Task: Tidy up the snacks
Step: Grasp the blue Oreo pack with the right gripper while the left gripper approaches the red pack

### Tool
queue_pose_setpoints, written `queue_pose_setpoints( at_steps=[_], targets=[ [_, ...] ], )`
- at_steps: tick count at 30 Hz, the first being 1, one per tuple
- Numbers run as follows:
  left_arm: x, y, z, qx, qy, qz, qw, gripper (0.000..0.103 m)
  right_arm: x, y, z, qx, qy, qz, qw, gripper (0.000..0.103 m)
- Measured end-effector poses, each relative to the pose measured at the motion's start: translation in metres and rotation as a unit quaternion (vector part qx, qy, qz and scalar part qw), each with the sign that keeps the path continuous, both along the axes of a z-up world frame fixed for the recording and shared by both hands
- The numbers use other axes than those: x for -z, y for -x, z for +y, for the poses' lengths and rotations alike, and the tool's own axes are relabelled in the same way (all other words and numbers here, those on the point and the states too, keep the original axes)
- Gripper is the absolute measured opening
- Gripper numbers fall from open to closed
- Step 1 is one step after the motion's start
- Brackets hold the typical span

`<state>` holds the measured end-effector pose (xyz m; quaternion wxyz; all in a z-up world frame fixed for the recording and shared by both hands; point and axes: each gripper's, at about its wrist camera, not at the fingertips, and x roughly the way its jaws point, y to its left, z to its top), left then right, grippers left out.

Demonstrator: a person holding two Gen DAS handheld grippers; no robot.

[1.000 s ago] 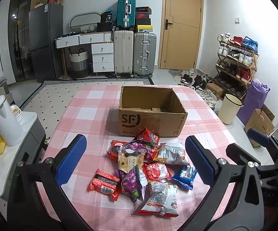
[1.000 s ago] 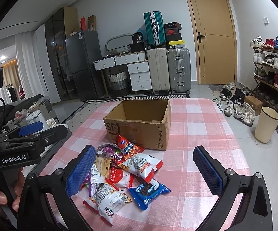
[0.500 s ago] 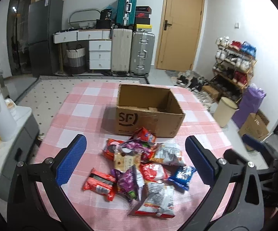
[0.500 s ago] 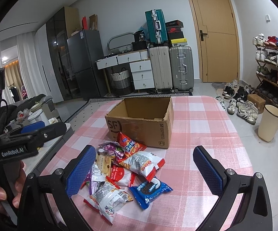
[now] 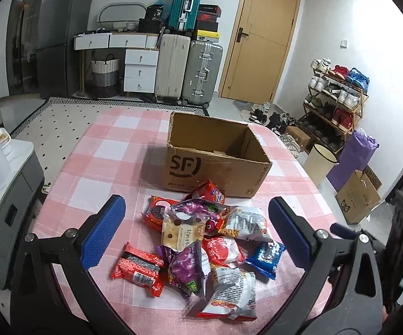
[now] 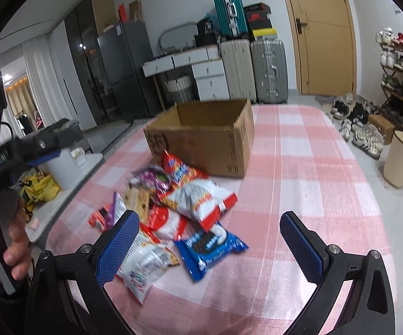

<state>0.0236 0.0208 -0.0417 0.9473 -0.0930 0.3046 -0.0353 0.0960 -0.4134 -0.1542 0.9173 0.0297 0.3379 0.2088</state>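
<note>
we hold the left gripper (image 5: 195, 229) wide apart over the near edge of the table (image 5: 100, 150), gripping nothing. the right gripper (image 6: 209, 240) is wide too and bare, with open pink cloth ahead and to its right. the box (image 5: 215, 164) sits ahead of both tools, open-topped; its inside looks nearly bare, a flap on the floor. the snack pile (image 5: 204, 240) lies between the left fingers, just short of the box; a blue pack (image 6: 211, 244) lies between the right fingers.
</note>
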Motion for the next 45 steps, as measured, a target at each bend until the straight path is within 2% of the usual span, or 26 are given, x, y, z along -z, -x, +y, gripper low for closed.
queue_pose_setpoints(
  at_steps=[5, 7, 9, 18, 24, 29, 30, 31, 33, 36, 39, 45],
  targets=[
    [0.019, -0.014, 0.015, -0.001, 0.013, 0.015, 0.9998, 0.102, 0.031, -0.016, 0.004, -0.009, 0.009, 0.036, 0.999, 0.101],
    [0.027, -0.019, 0.021, -0.006, 0.015, 0.02, 0.9997, 0.102, 0.042, -0.022, 0.007, -0.013, 0.013, 0.048, 0.999, 0.092],
    [0.034, -0.024, 0.028, -0.01, 0.018, 0.025, 0.9995, 0.102, 0.053, -0.028, 0.01, -0.016, 0.017, 0.061, 0.998, 0.086],
    [0.06, -0.045, 0.063, -0.032, 0.059, 0.049, 0.9965, 0.102, 0.085, -0.049, 0.022, -0.025, 0.025, 0.1, 0.994, 0.084],
    [0.07, -0.052, 0.07, -0.041, 0.064, 0.058, 0.9954, 0.102, 0.095, -0.058, 0.028, -0.029, 0.034, 0.116, 0.992, 0.084],
    [0.076, -0.057, 0.077, -0.046, 0.069, 0.064, 0.9945, 0.102, 0.097, -0.062, 0.034, -0.029, 0.049, 0.111, 0.992, 0.083],
    [0.077, -0.057, 0.077, -0.047, 0.07, 0.066, 0.9943, 0.102, 0.097, -0.061, 0.036, -0.029, 0.055, 0.109, 0.992, 0.08],
    [0.079, -0.059, 0.079, -0.047, 0.073, 0.068, 0.9939, 0.102, 0.097, -0.06, 0.038, -0.03, 0.063, 0.106, 0.992, 0.072],
    [0.079, -0.057, 0.081, -0.048, 0.075, 0.071, 0.9935, 0.102, 0.096, -0.059, 0.042, -0.034, 0.073, 0.102, 0.992, 0.069],
    [0.08, -0.056, 0.085, -0.054, 0.077, 0.071, 0.993, 0.102, 0.096, -0.058, 0.04, -0.038, 0.064, 0.101, 0.992, 0.057],
    [0.079, -0.054, 0.089, -0.059, 0.076, 0.07, 0.9929, 0.102, 0.095, -0.059, 0.035, -0.036, 0.048, 0.103, 0.993, 0.05],
    [0.073, -0.047, 0.097, -0.073, 0.069, 0.062, 0.993, 0.102, 0.093, -0.057, 0.024, -0.028, 0.017, 0.104, 0.994, 0.045]
  ],
)
